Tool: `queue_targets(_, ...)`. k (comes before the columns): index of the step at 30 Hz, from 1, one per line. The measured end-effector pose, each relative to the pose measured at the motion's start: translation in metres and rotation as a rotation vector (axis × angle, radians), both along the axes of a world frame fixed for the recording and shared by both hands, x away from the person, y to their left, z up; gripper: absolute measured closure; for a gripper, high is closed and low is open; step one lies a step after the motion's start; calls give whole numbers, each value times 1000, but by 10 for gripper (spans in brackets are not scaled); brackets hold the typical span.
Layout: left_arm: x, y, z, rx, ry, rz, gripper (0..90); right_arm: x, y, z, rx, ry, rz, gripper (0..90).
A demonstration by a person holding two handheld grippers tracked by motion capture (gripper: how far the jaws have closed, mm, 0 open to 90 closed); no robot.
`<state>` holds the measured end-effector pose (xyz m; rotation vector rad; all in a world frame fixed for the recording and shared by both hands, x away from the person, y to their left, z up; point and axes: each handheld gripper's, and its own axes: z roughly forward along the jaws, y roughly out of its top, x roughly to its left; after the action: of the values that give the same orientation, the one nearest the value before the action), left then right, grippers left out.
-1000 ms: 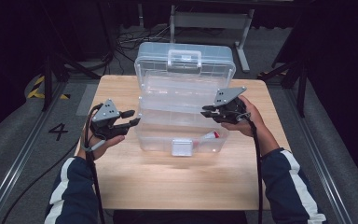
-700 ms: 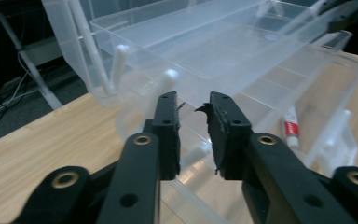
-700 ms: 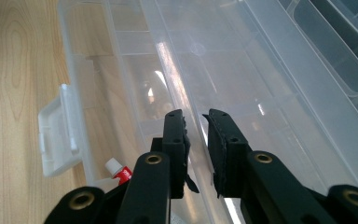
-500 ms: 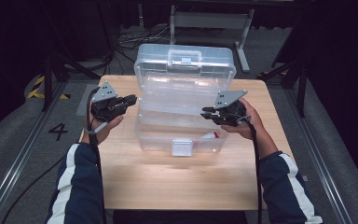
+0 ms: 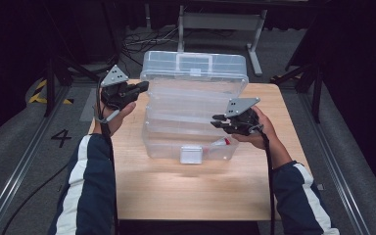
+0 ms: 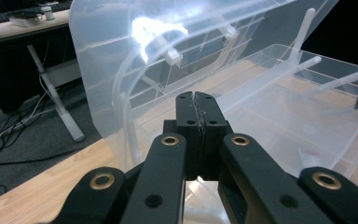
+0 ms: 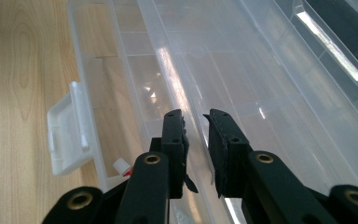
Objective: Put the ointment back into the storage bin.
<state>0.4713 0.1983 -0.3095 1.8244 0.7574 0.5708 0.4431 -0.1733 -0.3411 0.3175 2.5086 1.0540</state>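
The large clear plastic storage box (image 5: 191, 122) sits at the middle of the wooden bench (image 5: 186, 191), reaching back to the far edge, its hinged lid (image 5: 194, 68) standing open and upright. By the look of it, it is light, thin-walled and springy, with smooth glossy sides that would slip under pads. The firmer places to take hold seem to be the rim of the base, the tray edges, or the moulded carry handle (image 5: 194, 62) on the lid.

The left gripper (image 6: 198, 109) is beside the lid's left edge, and its jaws have just been closing: they now meet with nothing between them. The right gripper (image 7: 196, 122) hovers over the box's right side, jaws slightly apart across a thin clear tray wall; whether they press on it I cannot tell.

Count: one box, one white front latch (image 7: 70, 135), one small red-and-white item (image 7: 123, 169) in the base, two grippers.
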Motion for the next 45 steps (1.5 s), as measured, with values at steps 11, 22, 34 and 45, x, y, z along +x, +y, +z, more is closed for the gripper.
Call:
queue_targets(11,-2,1,3,-6,-7,9,900,-4,0,-3,1,-7,-4,767)
queue_targets(22,-7,1,2,13,2,-6,900,-9,0,-6,1,-25,-17,754)
queue_targets(34,-16,2,-3,66,0,-20,899,-16,-21,-6,7,-8,-29,770)
queue_targets(45,-27,3,-8,117,0,-33,900,-25,-33,-6,-4,-27,-45,793)
